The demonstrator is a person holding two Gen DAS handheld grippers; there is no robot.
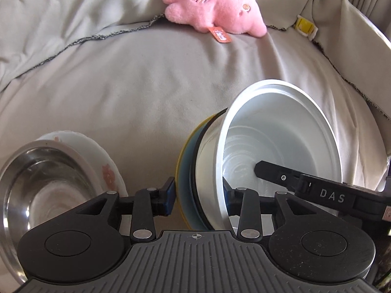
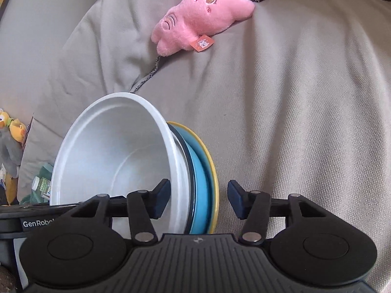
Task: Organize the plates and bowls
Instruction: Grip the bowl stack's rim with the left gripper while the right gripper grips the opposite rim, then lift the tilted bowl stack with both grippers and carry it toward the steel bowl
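Both open jaws straddle the tilted white bowl [image 1: 281, 146] and plates [image 2: 205, 183], pads apart.

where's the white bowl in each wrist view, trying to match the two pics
Left wrist view: the white bowl sits right of centre, tipped on its side, mouth facing right, blue and yellow dishes behind it on its left.
Right wrist view: the white bowl sits left of centre, mouth facing left, the same dishes on its right.
Shared landmark: the pink plush toy lying on the beige cover near the top of both.
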